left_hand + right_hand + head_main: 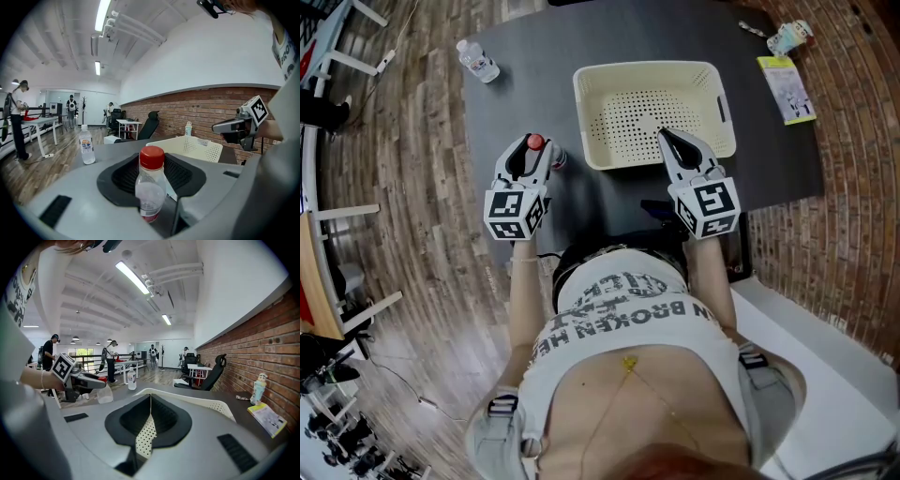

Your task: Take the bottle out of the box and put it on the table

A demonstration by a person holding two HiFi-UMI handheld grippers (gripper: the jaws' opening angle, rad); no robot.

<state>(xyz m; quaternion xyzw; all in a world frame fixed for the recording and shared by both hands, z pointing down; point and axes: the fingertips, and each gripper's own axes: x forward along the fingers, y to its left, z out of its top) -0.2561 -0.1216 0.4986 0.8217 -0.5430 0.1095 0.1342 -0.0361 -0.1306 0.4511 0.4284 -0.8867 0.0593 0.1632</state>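
We are gripping the red-capped bottle (150, 185) between our left fingers (119, 176) beside the box (647, 67); our right fingers (126, 420) are sitting closed, empty.

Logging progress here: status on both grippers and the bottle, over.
Left gripper closed on red-capped bottle, outside the basket, over the table. Right gripper shut, empty, over basket's near side. Nothing in the way.
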